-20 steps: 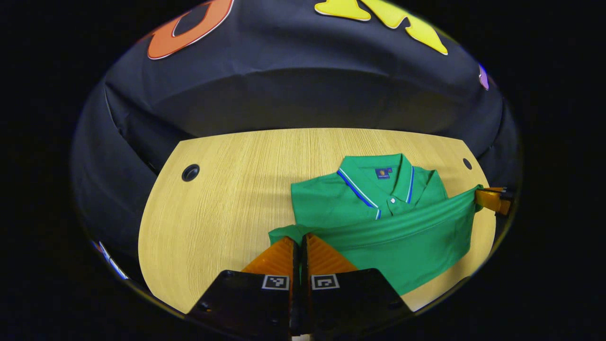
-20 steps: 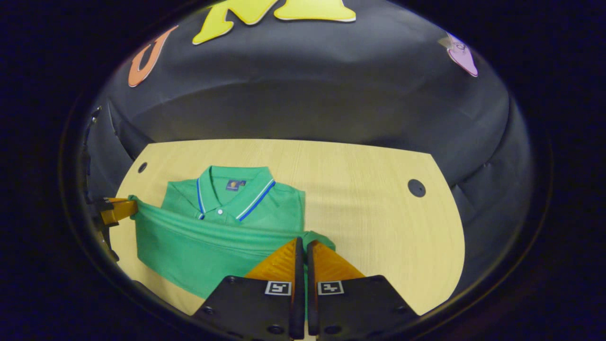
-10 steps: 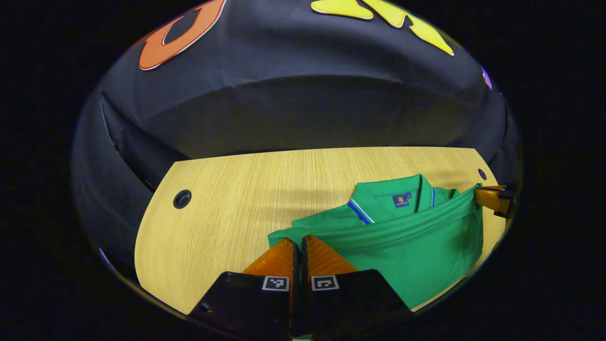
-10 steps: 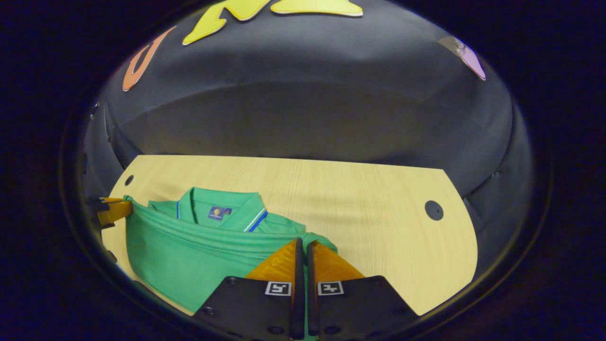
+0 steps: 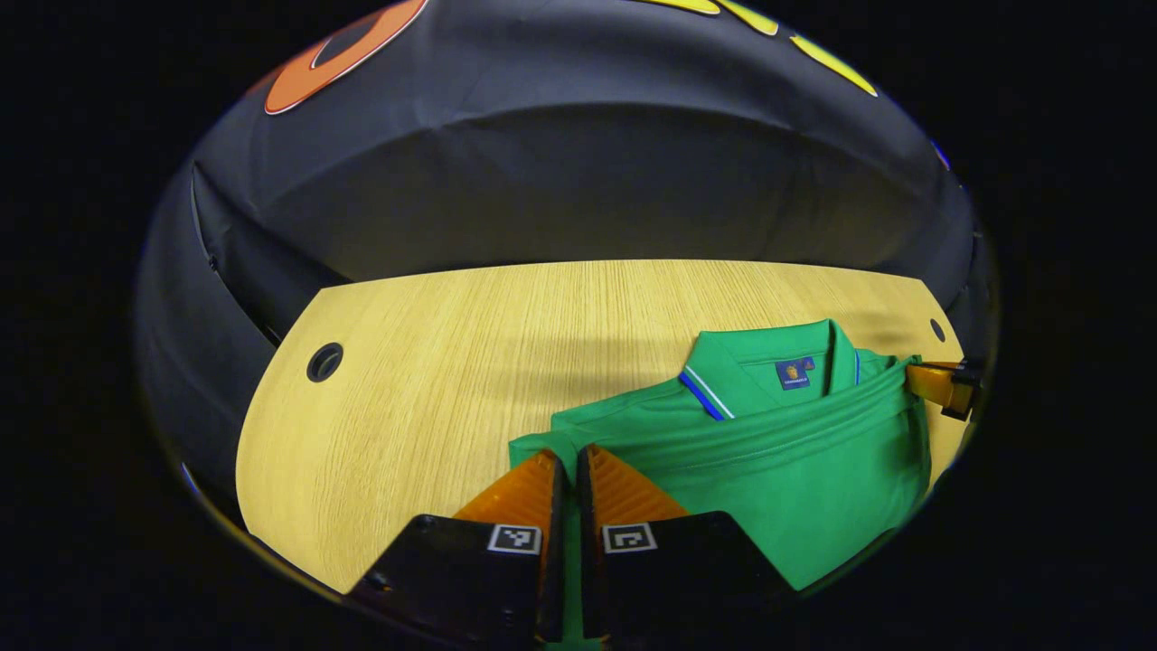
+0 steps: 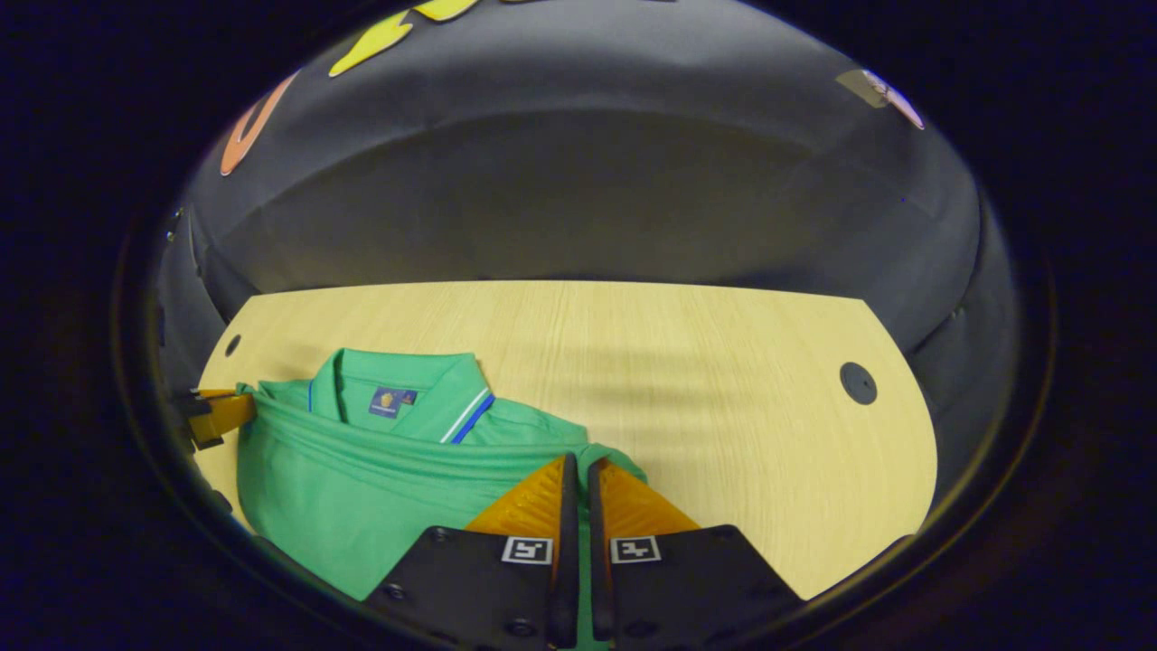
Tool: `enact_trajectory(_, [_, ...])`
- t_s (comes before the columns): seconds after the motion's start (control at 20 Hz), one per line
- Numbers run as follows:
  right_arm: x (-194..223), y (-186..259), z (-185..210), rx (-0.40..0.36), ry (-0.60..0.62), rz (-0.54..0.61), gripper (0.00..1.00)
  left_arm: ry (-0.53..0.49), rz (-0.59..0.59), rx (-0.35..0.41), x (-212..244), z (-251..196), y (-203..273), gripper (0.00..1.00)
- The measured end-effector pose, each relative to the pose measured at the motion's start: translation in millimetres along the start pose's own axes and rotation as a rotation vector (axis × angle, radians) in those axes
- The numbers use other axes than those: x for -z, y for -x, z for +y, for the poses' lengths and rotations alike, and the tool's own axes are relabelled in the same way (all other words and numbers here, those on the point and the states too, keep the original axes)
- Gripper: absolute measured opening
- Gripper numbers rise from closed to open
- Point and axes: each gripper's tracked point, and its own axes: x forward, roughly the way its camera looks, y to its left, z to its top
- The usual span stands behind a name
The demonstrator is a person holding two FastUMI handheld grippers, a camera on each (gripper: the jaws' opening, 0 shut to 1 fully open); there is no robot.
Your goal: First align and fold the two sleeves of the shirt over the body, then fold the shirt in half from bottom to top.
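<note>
On the pale wood-grain table [image 5: 434, 362] lies the green short-sleeved polo shirt [image 5: 795, 479], its collar (edged with blue and white stripes) toward the far side and its hem lifted and drawn up across the chest as a taut band. At the near end of that band, in the left gripper view, the left gripper [image 5: 568, 461] has its two fingers drawn together with the green hem corner pinched between them; the far end is held by the right gripper [image 5: 940, 389] at the view's right edge. From the right gripper view the arrangement is mirrored: the right gripper [image 6: 578, 468] is likewise clamped on its hem corner, and the left gripper [image 6: 212, 414] holds the other corner at the view's left edge. Round dark grommet holes [image 5: 324, 362] mark the tabletop. Compared with one second ago, the raised hem has travelled farther toward the collar: the button and placket then exposed are now covered, leaving the collar and its inner label [image 6: 390, 401] visible.
</note>
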Motion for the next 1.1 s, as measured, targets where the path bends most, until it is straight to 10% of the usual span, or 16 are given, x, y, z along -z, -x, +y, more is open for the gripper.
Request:
enact_trajectory(0.25, [-6, 19, 6, -0.041, -0.015, -0.013, 0.28, 0.022, -0.023, -0.038, -5, 7, 12, 0.95])
enact_trajectory(0.35, [-10, 33, 3, -0.041, -0.029, -0.019, 0.43, 0.048, -0.027, -0.020, -7, 3, 25, 0.96])
enact_trajectory(0.5, [-25, 68, -1, -0.027, -0.049, -0.065, 0.96, 0.073, -0.050, -0.008, -18, 3, 56, 0.96])
enact_trajectory(1.1, [-66, 301, 25, -0.006, 0.040, -0.342, 0.98, 0.071, -0.311, -0.018, -67, 8, 276, 0.97])
